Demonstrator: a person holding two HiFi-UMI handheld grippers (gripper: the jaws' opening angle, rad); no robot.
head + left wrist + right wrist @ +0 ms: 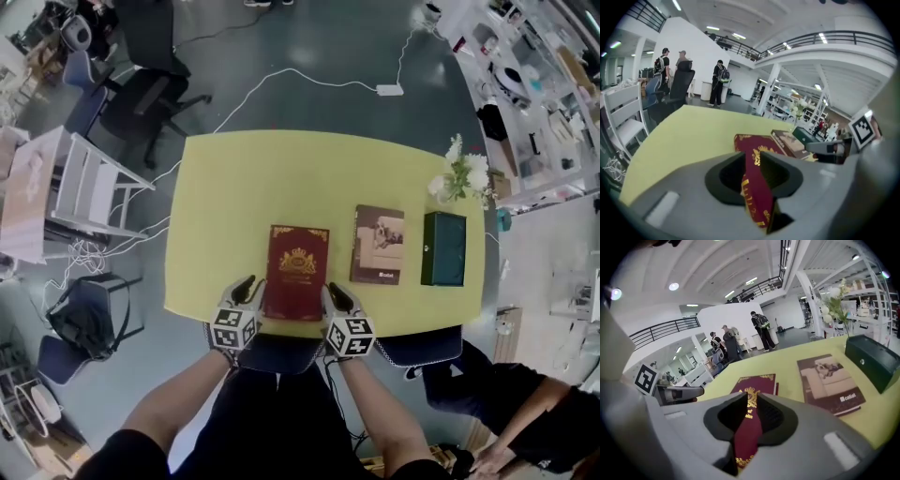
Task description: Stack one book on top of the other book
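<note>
I hold the red book (296, 272) with both my tools. My left gripper (246, 289) pinches its left side, near the corner closest to me. My right gripper (336, 298) pinches its right side, near the other close corner. Both sets of jaws are narrow and press right on the book. The book has gold patterns on its cover. It is over the near edge of the table (281, 178), and its far end is low by the table top. I cannot tell if that end touches.

The table is yellow-green and has round corners. The brown book (378, 244) lies flat on it, just to the right of the red one, with a gap between them. Farther right stands a dark green box (443, 248). Behind the box are white flowers (464, 173), near the table's far right corner.

The floor (319, 47) is dark grey-blue. A white cord (281, 75) snakes across it behind the table. A black chair (150, 94) stands off to the far left, and a white chair (80, 183) stands closer to the left side of the table. Shelves (534, 84) full of stuff line the right side.

The room is a big, bright hall. A balcony (825, 37) with a dark rail runs up high. Some people (717, 82) stand far away by a white wall. One more person (525, 412) is close by on my right.
</note>
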